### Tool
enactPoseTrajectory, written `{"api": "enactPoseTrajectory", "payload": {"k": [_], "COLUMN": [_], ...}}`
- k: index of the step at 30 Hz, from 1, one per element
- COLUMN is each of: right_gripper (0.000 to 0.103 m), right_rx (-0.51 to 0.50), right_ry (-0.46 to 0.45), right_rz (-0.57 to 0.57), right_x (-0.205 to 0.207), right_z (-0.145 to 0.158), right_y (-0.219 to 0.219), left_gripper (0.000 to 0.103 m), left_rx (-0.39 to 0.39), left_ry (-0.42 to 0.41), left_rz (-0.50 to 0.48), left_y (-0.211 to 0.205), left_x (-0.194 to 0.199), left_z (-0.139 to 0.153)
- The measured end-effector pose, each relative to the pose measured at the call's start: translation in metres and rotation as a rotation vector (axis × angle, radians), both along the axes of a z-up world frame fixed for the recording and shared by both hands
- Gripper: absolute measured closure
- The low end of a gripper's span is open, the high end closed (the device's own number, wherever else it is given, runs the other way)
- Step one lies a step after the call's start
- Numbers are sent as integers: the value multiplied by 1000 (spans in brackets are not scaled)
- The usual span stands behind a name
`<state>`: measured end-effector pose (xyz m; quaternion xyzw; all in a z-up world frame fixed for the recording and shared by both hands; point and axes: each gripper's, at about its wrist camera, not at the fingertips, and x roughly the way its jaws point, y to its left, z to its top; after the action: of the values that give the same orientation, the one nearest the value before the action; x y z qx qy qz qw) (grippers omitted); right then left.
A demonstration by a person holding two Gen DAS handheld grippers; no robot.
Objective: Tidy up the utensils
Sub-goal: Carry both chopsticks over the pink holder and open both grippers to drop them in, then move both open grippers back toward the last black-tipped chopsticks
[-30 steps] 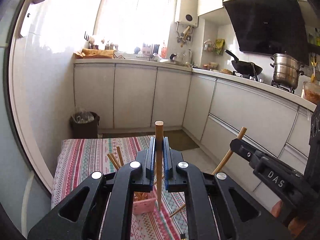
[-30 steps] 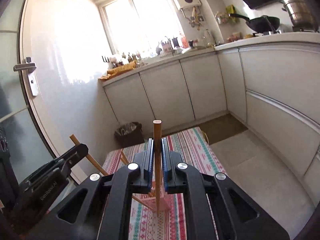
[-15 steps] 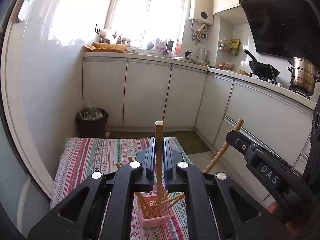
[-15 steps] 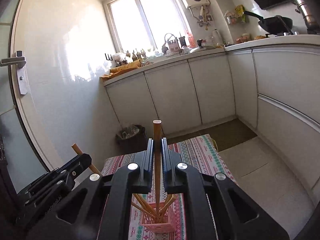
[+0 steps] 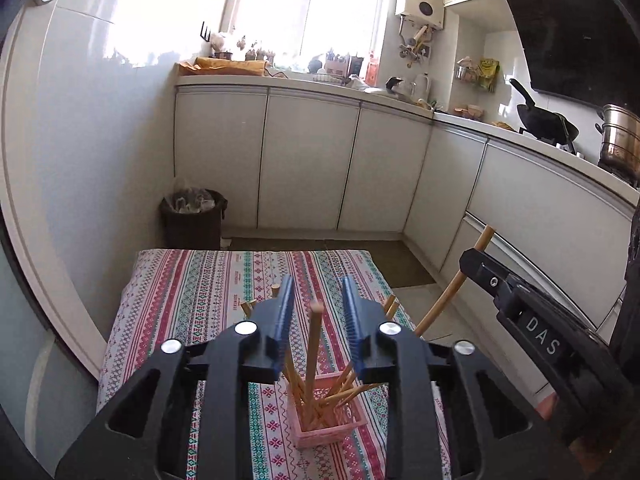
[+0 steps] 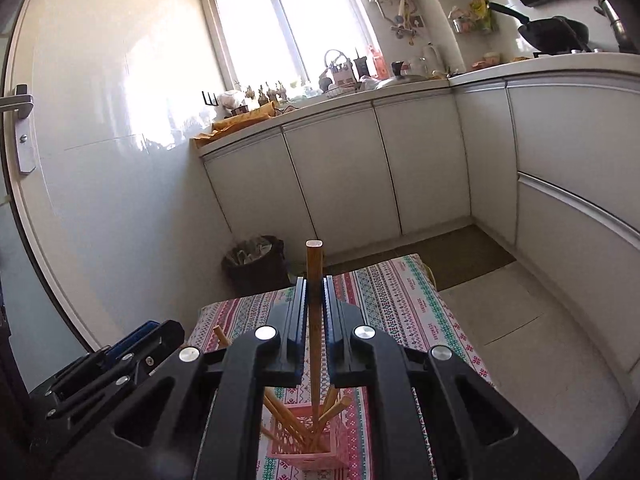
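Left gripper [image 5: 316,304]: jaws just opening, apart, chopstick [image 5: 311,352] loose between them, upright, tip in basket [image 5: 326,420] on table [image 5: 192,292]. Right gripper [image 6: 316,304]: clamped on stick [image 6: 315,320], vertical, directly above basket [image 6: 306,444], tip already inside.

We cannot see the bottoms of the chopsticks [image 5: 320,394] inside the pink basket [image 5: 332,428], and in the left wrist view the left hand-held gripper [image 5: 316,300] covers their middles and part of the striped worktop [image 5: 192,292]. In the right wrist view the right hand-held gripper [image 6: 315,300] hides the basket's near left wall, and the left one is cut off at the frame's lower left. The clutter on the far counter [image 5: 344,90] under the window is too small and glare-washed for us to name.
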<state>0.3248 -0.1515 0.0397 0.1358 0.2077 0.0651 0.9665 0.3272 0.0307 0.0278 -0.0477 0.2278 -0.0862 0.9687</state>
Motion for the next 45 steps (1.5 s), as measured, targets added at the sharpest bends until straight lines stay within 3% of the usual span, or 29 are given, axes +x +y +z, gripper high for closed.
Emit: {"api": "enactPoseTrajectory", "payload": {"k": [11, 14, 16, 23, 27, 31, 36, 45], "right_gripper": [94, 78, 54, 50, 32, 23, 15, 7], "right_rx": [3, 0, 10, -1, 7, 8, 17, 21], "right_ry": [-5, -8, -23, -36, -38, -43, -46, -62], "right_rz": [-12, -14, -21, -41, -47, -51, -53, -66], "right_x": [-9, -13, -19, -29, -34, -39, -45, -57], "right_z": [10, 13, 15, 21, 21, 22, 21, 22], "right_y": [-3, -3, -4, -8, -12, -13, -17, -22], "left_gripper": [59, 53, 48, 42, 33, 27, 18, 13], "left_rx": [-25, -37, -37, -35, -30, -21, -25, -8], "left_ry": [-81, -91, -100, -120, -132, -139, -145, -146], "left_rz": [67, 70, 74, 70, 74, 84, 100, 99], "left_y": [22, 26, 27, 28, 27, 28, 30, 29], "left_x": [-27, -35, -40, -51, -57, -62, -66, -72], "left_z": [28, 33, 35, 44, 47, 48, 49, 52]}}
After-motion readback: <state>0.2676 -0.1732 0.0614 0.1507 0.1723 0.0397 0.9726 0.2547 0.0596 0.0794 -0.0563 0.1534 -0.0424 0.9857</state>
